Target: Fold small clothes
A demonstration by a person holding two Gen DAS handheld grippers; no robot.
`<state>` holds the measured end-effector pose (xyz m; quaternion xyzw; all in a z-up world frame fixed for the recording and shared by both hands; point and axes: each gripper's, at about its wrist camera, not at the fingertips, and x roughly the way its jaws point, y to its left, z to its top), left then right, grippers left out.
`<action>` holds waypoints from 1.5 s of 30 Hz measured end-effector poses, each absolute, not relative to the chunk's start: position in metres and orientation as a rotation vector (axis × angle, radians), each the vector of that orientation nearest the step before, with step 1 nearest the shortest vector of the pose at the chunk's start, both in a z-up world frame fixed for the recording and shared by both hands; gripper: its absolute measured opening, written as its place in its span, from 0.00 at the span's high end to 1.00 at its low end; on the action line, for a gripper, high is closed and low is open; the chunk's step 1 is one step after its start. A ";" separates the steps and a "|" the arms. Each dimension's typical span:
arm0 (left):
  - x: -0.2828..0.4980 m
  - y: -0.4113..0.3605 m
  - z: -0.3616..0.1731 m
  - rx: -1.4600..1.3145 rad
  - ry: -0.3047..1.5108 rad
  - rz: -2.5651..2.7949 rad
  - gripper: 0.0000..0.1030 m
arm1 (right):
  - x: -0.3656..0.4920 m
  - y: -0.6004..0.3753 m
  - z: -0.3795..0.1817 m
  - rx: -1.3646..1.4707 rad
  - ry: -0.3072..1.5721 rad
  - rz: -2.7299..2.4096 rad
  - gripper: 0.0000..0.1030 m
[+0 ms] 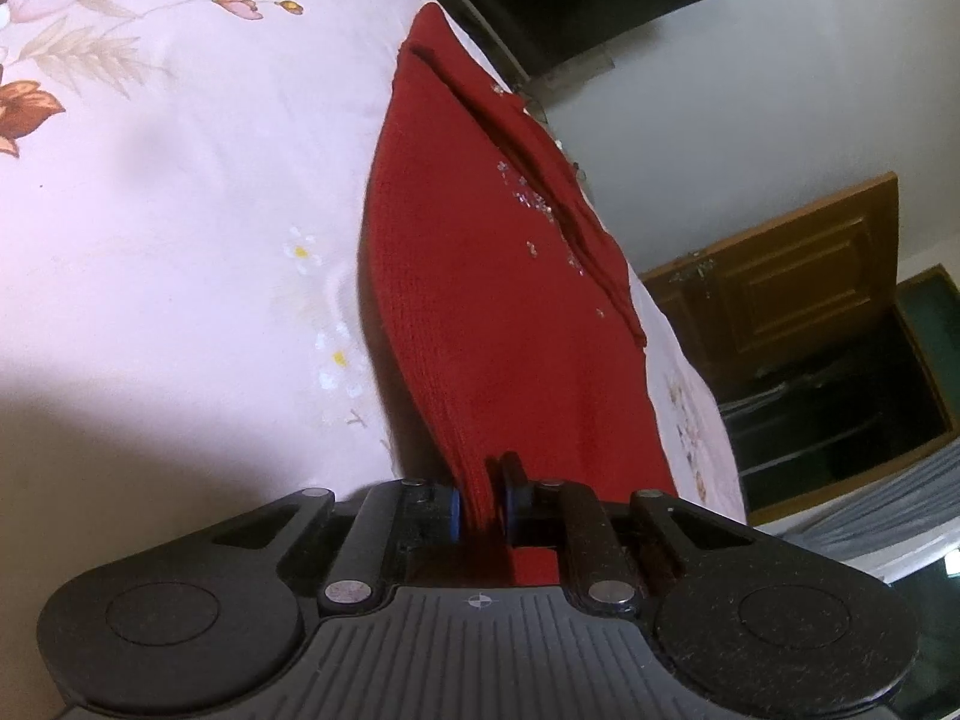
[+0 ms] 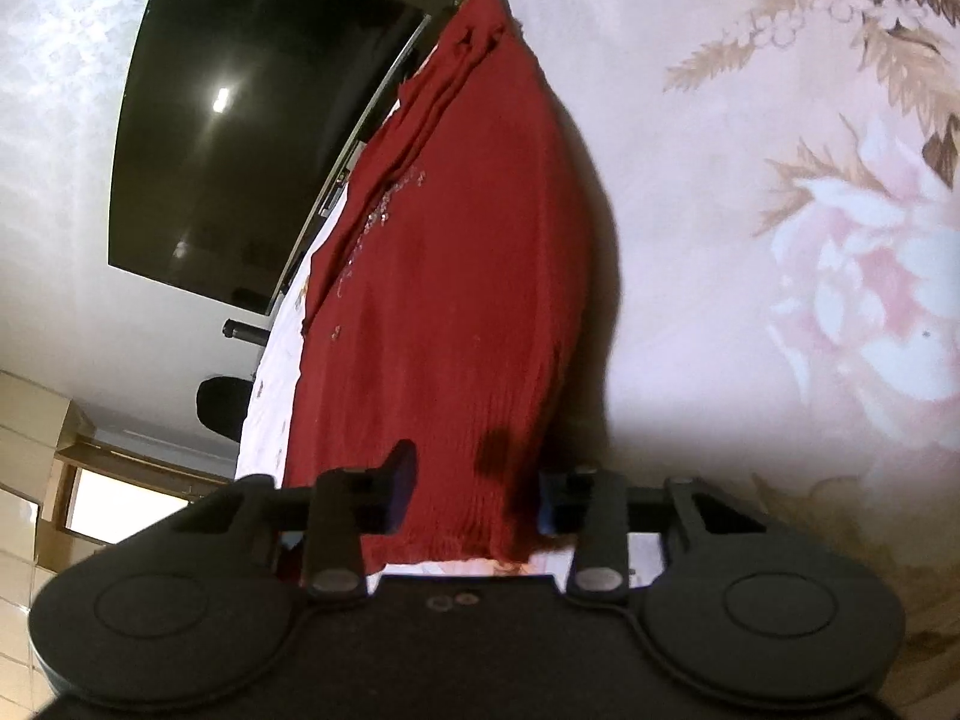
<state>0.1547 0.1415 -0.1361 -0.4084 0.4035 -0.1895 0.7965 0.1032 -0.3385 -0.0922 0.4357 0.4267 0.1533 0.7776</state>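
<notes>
**Two grippers, one red top**

While the red knit top (image 1: 498,276) lies on the flowery bed sheet (image 1: 180,180), both grippers have one end of it. The left gripper (image 1: 483,501) has its blue pads squeezed close on a bunched bit of the edge, so the cloth cannot slip. The right gripper (image 2: 474,498) has its fingers wider apart, with the edge of the top between them; I think it is not pinching yet. Maybe they hold two corners so the end can be lifted and folded over. The top is dark red and ribbed, with tiny shiny beads (image 1: 534,204) near a fold.
</notes>
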 end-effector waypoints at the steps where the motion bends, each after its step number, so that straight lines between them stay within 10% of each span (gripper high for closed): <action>1: 0.152 0.142 -0.136 -0.879 0.864 -0.410 0.87 | 0.102 -0.338 -0.093 0.944 0.922 0.327 0.67; 12: 0.152 0.136 -0.132 -0.844 0.844 -0.359 0.87 | 0.100 -0.344 -0.098 0.988 0.887 0.311 0.74; 14: 0.151 0.135 -0.129 -0.821 0.827 -0.348 0.89 | 0.102 -0.341 -0.095 0.932 0.886 0.289 0.95; 45: 0.185 0.164 -0.026 -0.583 0.522 -0.318 0.97 | 0.147 -0.339 -0.003 0.638 0.636 0.347 0.95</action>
